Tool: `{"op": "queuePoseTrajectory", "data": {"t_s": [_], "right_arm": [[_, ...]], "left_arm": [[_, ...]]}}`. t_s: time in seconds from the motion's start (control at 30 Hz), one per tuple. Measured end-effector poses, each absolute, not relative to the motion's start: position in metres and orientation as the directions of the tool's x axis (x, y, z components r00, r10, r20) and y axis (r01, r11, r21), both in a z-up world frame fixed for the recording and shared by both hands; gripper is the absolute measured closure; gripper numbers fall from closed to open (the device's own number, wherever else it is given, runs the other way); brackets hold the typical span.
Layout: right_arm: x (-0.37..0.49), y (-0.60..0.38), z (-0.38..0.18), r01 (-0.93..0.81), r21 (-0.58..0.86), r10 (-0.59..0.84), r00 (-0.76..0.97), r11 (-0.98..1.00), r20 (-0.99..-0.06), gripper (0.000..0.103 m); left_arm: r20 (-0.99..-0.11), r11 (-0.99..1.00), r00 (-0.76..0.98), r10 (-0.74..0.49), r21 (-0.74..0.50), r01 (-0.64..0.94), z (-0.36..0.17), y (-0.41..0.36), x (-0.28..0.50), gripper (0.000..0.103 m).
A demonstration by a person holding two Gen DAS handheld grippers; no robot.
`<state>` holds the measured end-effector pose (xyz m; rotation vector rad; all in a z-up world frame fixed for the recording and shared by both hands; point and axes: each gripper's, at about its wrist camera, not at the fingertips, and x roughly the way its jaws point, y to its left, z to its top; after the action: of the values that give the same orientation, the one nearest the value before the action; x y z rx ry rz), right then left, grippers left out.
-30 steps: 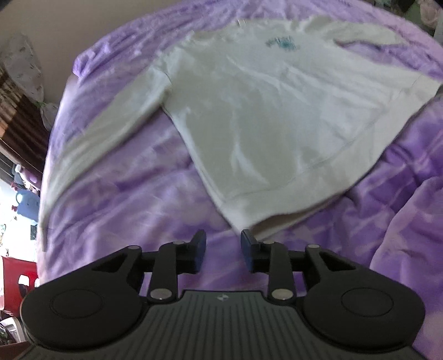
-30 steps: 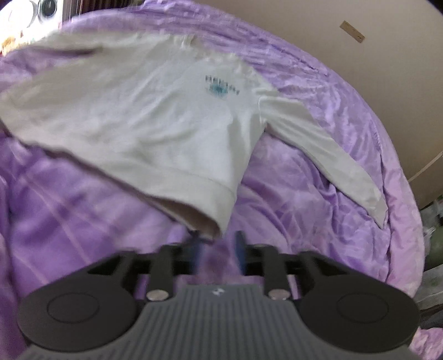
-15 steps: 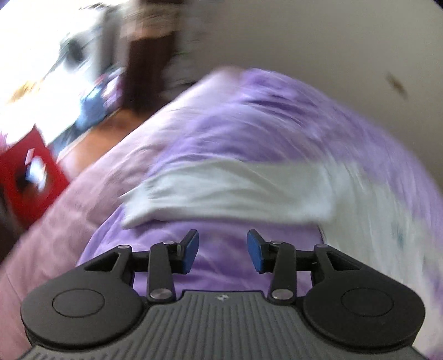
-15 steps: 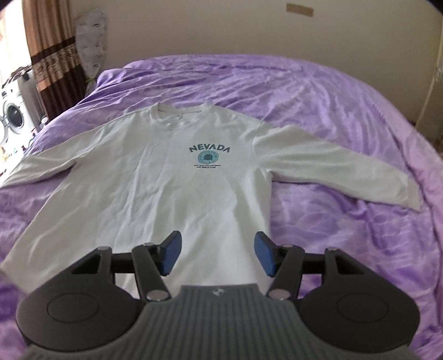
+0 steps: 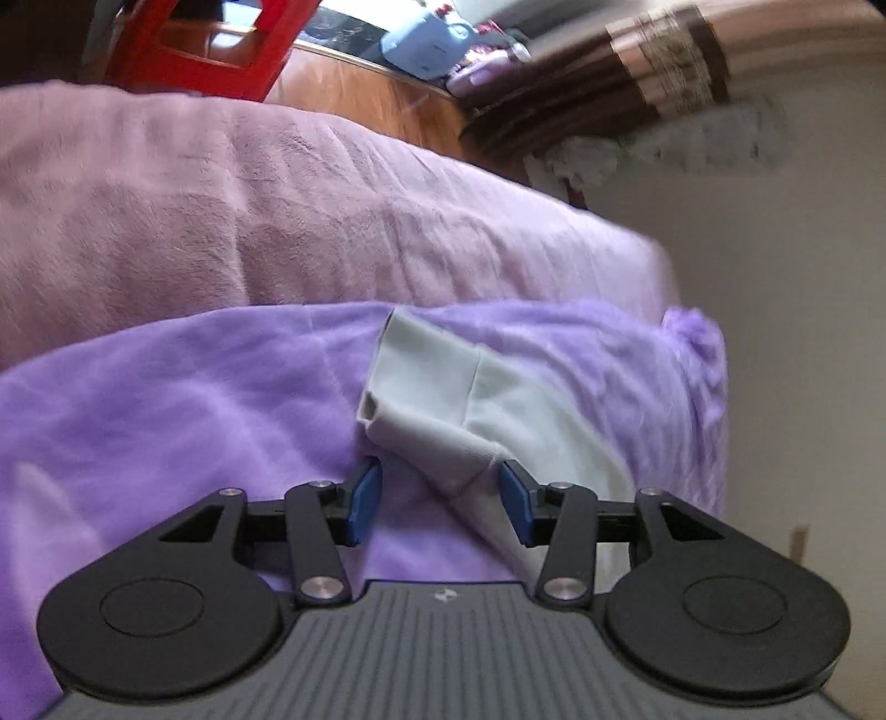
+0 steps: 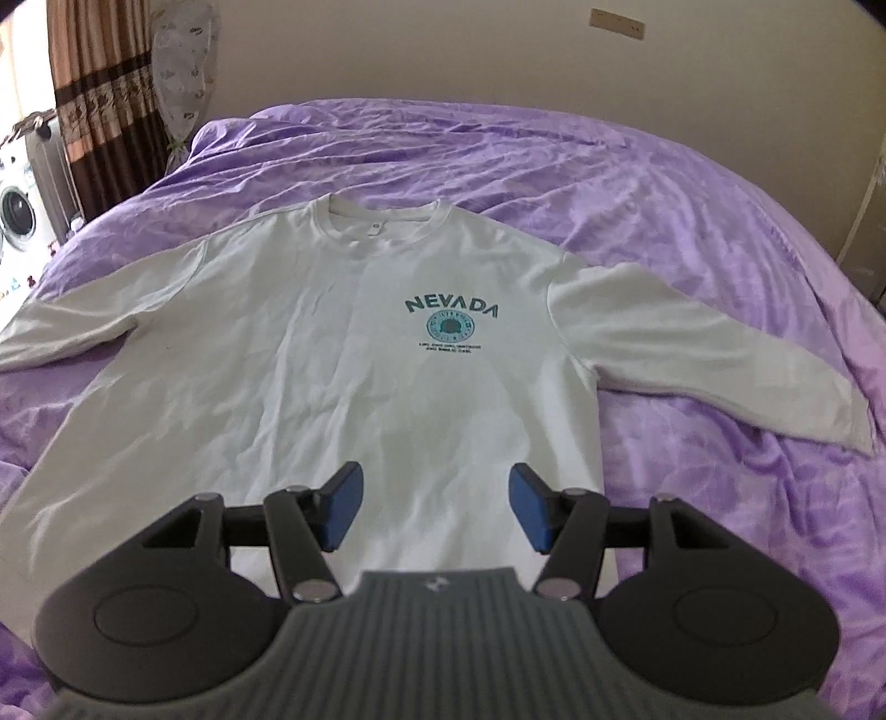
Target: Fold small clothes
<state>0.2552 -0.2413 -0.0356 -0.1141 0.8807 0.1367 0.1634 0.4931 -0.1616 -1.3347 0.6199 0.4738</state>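
A white long-sleeved sweatshirt (image 6: 343, 354) with a teal NEVADA print lies flat, front up, on the purple bedsheet (image 6: 664, 194), both sleeves spread out. My right gripper (image 6: 436, 493) hovers open over the shirt's lower body with nothing pinched. In the left wrist view the cuff of one sleeve (image 5: 426, 393) lies slightly crumpled near the edge of the sheet (image 5: 166, 421). My left gripper (image 5: 440, 487) is just behind the cuff, its jaws opening. Sleeve fabric runs between the blue pads, which do not press on it.
A pink blanket (image 5: 221, 210) lies beyond the sleeve at the bed's edge, with a red stool (image 5: 210, 44) and wooden floor past it. A washing machine (image 6: 16, 221) and a brown curtain (image 6: 105, 99) stand at the left, with a beige wall behind the bed.
The left view swung and rolled from the shirt's body to the sleeve cuff, and its jaws widened. The right gripper moved from the hem corner to the shirt's middle and opened.
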Motion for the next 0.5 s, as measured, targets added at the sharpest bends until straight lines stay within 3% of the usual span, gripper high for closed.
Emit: {"op": "queuePoseTrajectory", "data": {"t_s": [0.07,0.13,0.23,0.3,0.33,0.37,0.43,0.5], "right_arm": [[0.256,-0.236,-0.037,-0.184,-0.074,0.061,0.633,0.980,-0.772,0.048],[0.257,-0.232,-0.039,-0.197,-0.100,0.050,0.637,0.975,-0.770,0.048],[0.257,-0.229,-0.041,-0.215,-0.108,0.056,0.638,0.971,-0.768,0.048],[0.257,-0.229,-0.042,-0.223,-0.104,0.066,0.642,0.969,-0.764,0.048],[0.256,-0.229,-0.042,-0.228,-0.103,0.071,0.646,0.968,-0.760,0.048],[0.256,-0.229,-0.041,-0.231,-0.104,0.073,0.649,0.967,-0.757,0.048],[0.256,-0.231,-0.041,-0.229,-0.121,0.060,0.654,0.966,-0.754,0.040],[0.261,-0.234,-0.044,-0.212,-0.154,0.020,0.645,0.965,-0.764,0.039]], "left_arm": [[-0.639,0.179,0.768,-0.025,-0.759,-0.626,-0.162,0.493,0.167,0.074],[-0.623,0.185,0.782,-0.009,-0.770,-0.611,-0.156,0.490,0.171,0.085],[-0.627,0.171,0.779,0.018,-0.766,-0.620,-0.148,0.486,0.169,0.088],[-0.654,0.095,0.757,0.024,-0.752,-0.652,-0.151,0.488,0.163,0.077],[-0.665,0.054,0.746,0.036,-0.744,-0.666,-0.154,0.489,0.159,0.060],[-0.670,0.021,0.740,0.054,-0.740,-0.672,-0.156,0.490,0.155,0.052],[-0.676,0.010,0.733,0.069,-0.734,-0.679,-0.158,0.492,0.153,0.052],[-0.668,0.004,0.742,0.060,-0.743,-0.669,-0.159,0.493,0.156,0.050]]}}
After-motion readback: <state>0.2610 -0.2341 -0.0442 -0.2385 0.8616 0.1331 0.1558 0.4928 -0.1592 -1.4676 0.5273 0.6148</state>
